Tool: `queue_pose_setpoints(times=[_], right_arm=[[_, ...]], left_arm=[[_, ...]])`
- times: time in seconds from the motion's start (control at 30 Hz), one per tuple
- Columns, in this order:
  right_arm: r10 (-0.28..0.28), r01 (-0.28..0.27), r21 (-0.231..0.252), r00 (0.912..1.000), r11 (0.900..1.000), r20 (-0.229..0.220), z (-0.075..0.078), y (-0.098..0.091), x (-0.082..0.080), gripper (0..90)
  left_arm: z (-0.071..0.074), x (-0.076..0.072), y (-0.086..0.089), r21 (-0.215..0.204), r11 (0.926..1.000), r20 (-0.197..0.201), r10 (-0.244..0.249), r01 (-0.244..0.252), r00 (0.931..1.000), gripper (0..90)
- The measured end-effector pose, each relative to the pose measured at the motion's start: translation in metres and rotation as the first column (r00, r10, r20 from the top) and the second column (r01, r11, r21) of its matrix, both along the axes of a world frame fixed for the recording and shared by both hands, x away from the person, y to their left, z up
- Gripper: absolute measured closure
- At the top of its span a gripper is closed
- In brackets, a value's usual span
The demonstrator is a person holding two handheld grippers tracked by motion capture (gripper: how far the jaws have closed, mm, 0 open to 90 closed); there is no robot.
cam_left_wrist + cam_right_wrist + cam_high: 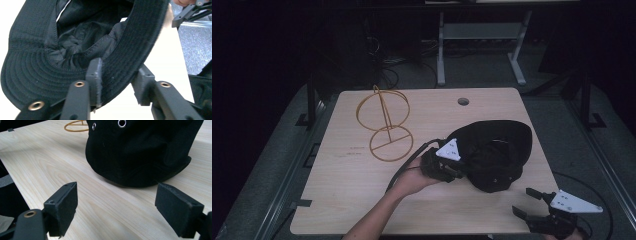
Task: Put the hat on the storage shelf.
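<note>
A black bucket hat (498,154) is lying on the right half of the light wooden table (357,200), crown tipped toward the near edge and its brim curling up behind. Its brim is sitting close to the table's right edge, while a broad stretch of bare wood is lying open to its left and along the near side. A yellow wire stand (384,125), made of two rings joined by a rod, is standing toward the far left, well apart from the hat. A round cable hole (463,101) is showing near the far edge.

The left gripper (460,171) is reaching in from the hat's left side, the person's left hand (412,177) wrapping its body and the forearm angling up from the bottom edge. In the left gripper view the hat's brim (122,65) is passing between the two jaws; one pad is lying against the fabric, while the other looks to be a little off it, though the angle is making that hard to judge. So the jaws are partly drawn in around the brim, not yet clearly clamped.

The right gripper (526,202) is hovering at the table's near right corner, just short of the hat, its jaws standing wide apart with nothing between them.
</note>
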State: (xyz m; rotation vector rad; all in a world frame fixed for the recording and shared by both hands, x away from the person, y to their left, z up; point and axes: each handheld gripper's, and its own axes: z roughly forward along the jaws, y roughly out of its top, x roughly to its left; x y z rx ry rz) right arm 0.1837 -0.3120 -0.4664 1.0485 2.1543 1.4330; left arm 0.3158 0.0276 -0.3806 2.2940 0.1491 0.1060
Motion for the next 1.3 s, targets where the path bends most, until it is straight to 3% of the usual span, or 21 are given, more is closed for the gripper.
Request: queue_pose_setpoints(times=[0.23, 0.37, 0.43, 0.53, 0.73, 0.83, 1.03, 1.23, 1.3], right_arm=[[-0.006, 0.006, 0.003, 1.0000, 1.0000, -0.001, 0.000, 0.000, 0.002, 17.7], [-0.009, 0.009, 0.008, 0.9999, 0.9999, 0.007, 0.000, 0.002, 0.003, 17.7], [-0.013, 0.013, 0.013, 0.9999, 0.9998, 0.008, 0.000, 0.003, 0.004, 17.7], [-0.016, 0.016, 0.019, 0.9997, 0.9997, 0.016, 0.001, 0.005, 0.005, 17.7], [-0.016, 0.016, 0.028, 0.9997, 0.9995, 0.019, 0.002, 0.010, 0.006, 17.5], [-0.022, 0.020, 0.032, 0.9986, 0.9993, 0.049, 0.007, 0.014, 0.008, 17.6], [-0.030, 0.028, 0.046, 0.9981, 0.9986, 0.054, 0.009, 0.020, 0.012, 17.9], [-0.040, 0.037, 0.048, 0.9978, 0.9981, 0.053, 0.007, 0.027, 0.018, 26.2], [-0.033, 0.029, 0.068, 0.9972, 0.9973, 0.066, 0.006, 0.027, 0.023, 39.3]], left_arm=[[0.003, -0.004, 0.001, -0.018, 0.9993, 0.010, -0.031, 0.031, 0.9995, 75.9], [0.004, -0.007, 0.003, -0.064, 0.9970, -0.008, -0.043, 0.042, 0.9990, 80.9], [0.005, -0.007, 0.004, -0.066, 0.9968, -0.011, -0.045, 0.045, 0.9989, 82.5], [0.007, -0.008, 0.007, -0.110, 0.9930, -0.040, -0.047, 0.042, 0.9981, 84.1], [0.013, -0.007, 0.013, -0.155, 0.9874, -0.076, -0.046, 0.034, 0.9961, 84.8], [0.015, -0.006, 0.017, -0.189, 0.9817, -0.104, -0.042, 0.022, 0.9936, 85.1], [0.017, -0.005, 0.019, -0.212, 0.9772, -0.128, -0.038, 0.010, 0.9910, 85.3], [0.017, -0.007, 0.016, -0.223, 0.9747, -0.135, -0.052, 0.021, 0.9895, 85.4], [0.017, -0.008, 0.016, -0.222, 0.9748, -0.138, -0.057, 0.026, 0.9887, 85.4]])
